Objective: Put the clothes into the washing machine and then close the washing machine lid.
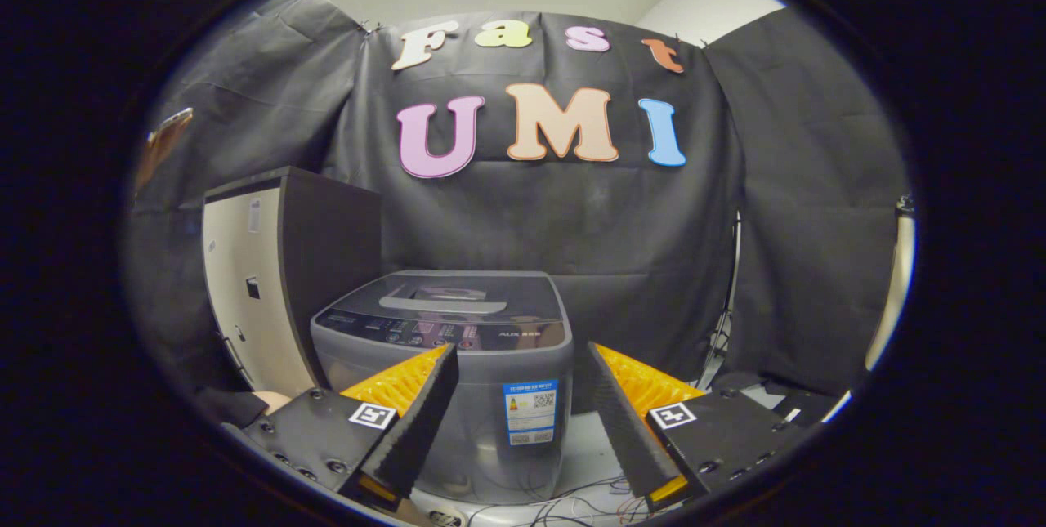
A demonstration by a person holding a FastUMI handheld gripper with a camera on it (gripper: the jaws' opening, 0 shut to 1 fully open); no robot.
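Your gripper [521,357] is spread wide with nothing between its two fingers [413,408]; each finger has an orange outer face, a ribbed black pad, and a small square black-and-white marker on its black mount. The washing machine [445,372] sits just ahead of the fingers, its front wall showing in the gap between them; its lid [458,298] lies flat and closed on top, with a grey handle bar across it. On the machine's front wall you can see a blue and white sticker [529,413], its print too small to make out; along the front edge of the control panel [409,331] there is short white lettering, too blurred to read with confidence. At the foot of the machine a tangle of thin wires [580,504] lies on the white floor. Behind the machine to its left stands a tall dark cabinet [282,282] with a pale door; behind the machine hangs the black cloth wall.
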